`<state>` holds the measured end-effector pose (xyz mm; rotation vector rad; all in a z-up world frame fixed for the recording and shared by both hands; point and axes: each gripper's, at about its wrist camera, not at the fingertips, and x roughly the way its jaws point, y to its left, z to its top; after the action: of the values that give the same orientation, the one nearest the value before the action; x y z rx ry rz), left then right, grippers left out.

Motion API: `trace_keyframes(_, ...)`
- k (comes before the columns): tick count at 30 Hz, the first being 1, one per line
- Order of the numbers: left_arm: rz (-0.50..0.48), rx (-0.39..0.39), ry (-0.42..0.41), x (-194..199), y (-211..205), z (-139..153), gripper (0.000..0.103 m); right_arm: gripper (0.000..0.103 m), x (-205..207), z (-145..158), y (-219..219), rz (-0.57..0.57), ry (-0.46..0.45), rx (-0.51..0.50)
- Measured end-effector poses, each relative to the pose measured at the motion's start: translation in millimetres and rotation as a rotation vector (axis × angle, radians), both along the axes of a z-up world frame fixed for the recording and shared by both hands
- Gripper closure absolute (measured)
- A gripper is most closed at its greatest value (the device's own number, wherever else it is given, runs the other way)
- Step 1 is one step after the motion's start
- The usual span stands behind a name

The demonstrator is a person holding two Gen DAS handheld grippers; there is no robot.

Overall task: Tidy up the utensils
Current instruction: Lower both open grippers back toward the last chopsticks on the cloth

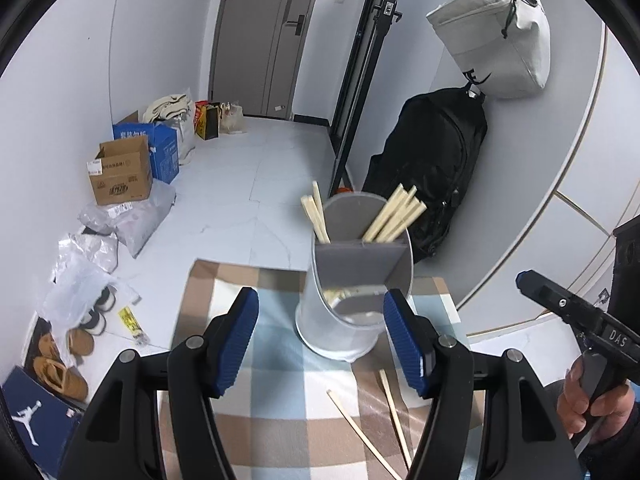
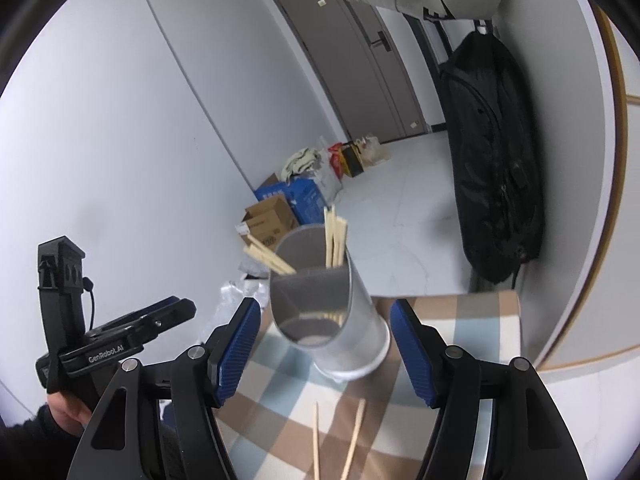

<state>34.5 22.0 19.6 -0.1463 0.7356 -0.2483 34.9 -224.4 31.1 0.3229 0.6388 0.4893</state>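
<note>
A checked cloth (image 1: 280, 420) in tan, cream and pale blue covers the near surface. On it stands a grey divided holder (image 1: 352, 280) with chopsticks (image 1: 394, 216); two loose chopsticks (image 1: 376, 432) lie nearer. The left gripper (image 1: 320, 344) and right gripper (image 2: 324, 352) gape, holding nothing. Beyond: pale floor, cardboard boxes (image 1: 120, 176) left, a grey door (image 1: 268, 40) far.

Two loose chopsticks (image 1: 362, 432) on checked cloth (image 1: 280, 420): near ends cut off by the lower edge in both wrist views. Holder (image 1: 356, 276): base partly hidden behind right blue pad (image 1: 404, 344). Chopsticks (image 1: 394, 216) standing inside: lower lengths concealed by divider. Box lettering (image 1: 120, 178), far left: too small to read.
</note>
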Motion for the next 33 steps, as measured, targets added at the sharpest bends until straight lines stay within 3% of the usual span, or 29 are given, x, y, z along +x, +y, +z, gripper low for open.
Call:
trace_keyframes(9, 0.033, -0.014, 0.072, -12, -6, -33, 0.043, 0.036, -11, -39, 10, 0.044, 0.102, -0.069)
trace_keyframes(16, 0.081, 0.024, 0.121, -27, -6, -62, 0.043, 0.036, -8, -72, 16, 0.068, 0.204, -0.100)
trace_keyframes(18, 0.084, 0.029, 0.130, -27, -6, -66, 0.041, 0.036, -5, -79, 20, 0.080, 0.228, -0.122)
trace_keyframes(20, 0.093, 0.031, 0.134, -27, -6, -69, 0.032, 0.036, -2, -87, 24, 0.090, 0.249, -0.143)
trace_keyframes(22, 0.104, 0.036, 0.135, -27, -5, -72, 0.032, 0.036, 4, -94, 28, 0.104, 0.276, -0.150)
trace_keyframes(25, 0.103, 0.016, 0.147, -28, -3, -73, 0.032, 0.041, 15, -105, 35, 0.128, 0.322, -0.151)
trace_keyframes(33, 0.106, 0.057, 0.135, -30, 5, -75, 0.025, 0.057, 44, -134, 54, 0.154, 0.443, -0.176)
